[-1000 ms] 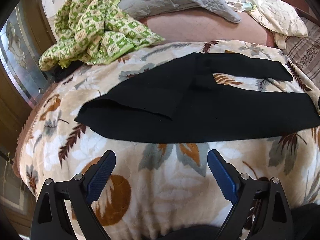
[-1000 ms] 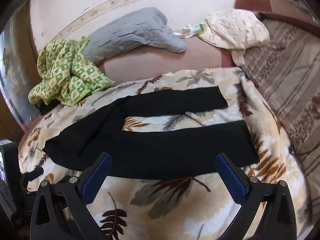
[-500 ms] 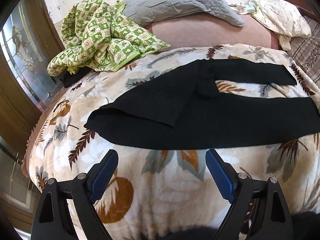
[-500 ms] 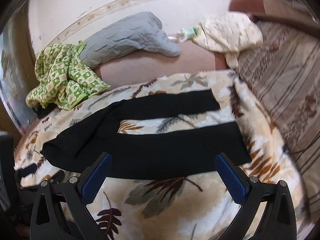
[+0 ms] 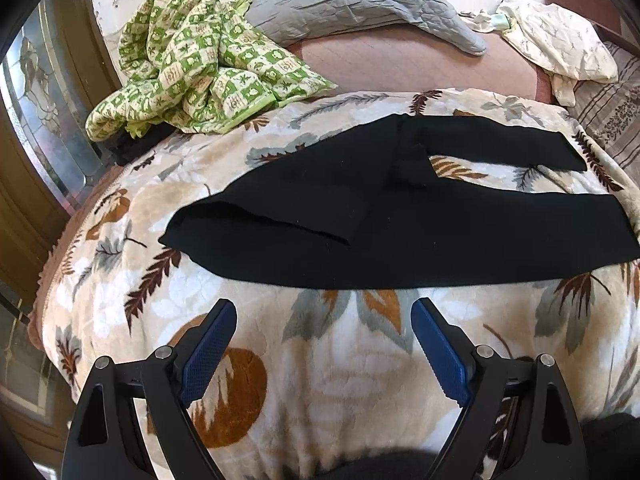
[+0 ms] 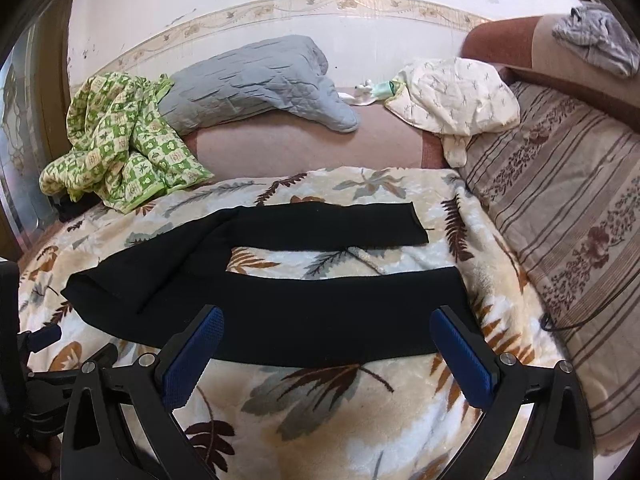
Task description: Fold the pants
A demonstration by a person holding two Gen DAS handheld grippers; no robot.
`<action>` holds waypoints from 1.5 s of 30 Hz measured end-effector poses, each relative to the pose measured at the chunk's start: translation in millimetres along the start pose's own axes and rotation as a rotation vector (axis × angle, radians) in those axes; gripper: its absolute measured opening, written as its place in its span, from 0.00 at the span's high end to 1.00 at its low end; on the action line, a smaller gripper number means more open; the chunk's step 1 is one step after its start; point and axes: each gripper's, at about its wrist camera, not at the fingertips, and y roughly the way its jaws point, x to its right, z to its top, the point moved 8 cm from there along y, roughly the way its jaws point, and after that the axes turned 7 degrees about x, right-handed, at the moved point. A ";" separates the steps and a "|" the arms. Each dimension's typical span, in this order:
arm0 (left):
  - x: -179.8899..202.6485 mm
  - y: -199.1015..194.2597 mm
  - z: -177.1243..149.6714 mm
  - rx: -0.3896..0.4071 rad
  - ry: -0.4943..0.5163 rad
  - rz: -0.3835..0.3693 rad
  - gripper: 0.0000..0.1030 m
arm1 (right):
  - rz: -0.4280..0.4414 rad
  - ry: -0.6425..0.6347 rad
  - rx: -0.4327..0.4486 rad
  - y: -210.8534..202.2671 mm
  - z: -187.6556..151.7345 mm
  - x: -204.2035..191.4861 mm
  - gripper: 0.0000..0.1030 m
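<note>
— Where are the pants (image 6: 280,312)?

— Spread flat on the leaf-print blanket (image 6: 328,408) on the bed, legs apart, a flap turned over at the waist. Left gripper (image 5: 323,346) and right gripper (image 6: 326,354) both hang wide apart, empty, just short of the near edge.

— Risk?

— That plush blanket. I'd guess a low pinch grabs it along with the cloth, or takes one layer only.
</note>
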 end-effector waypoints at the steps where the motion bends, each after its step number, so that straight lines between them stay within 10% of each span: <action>1: -2.4 -0.1 -0.3 0.003 -0.010 -0.011 0.13 | -0.003 -0.002 0.000 0.1 -0.1 -0.3 0.00; 20: -44.7 25.4 -7.7 -0.055 -0.224 -0.194 0.14 | -0.043 -0.162 0.035 -19.3 13.6 -92.4 0.00; 45: -26.7 10.2 -5.9 -0.007 -0.152 -0.148 0.14 | -0.011 -0.051 -0.039 0.9 4.7 -57.2 0.00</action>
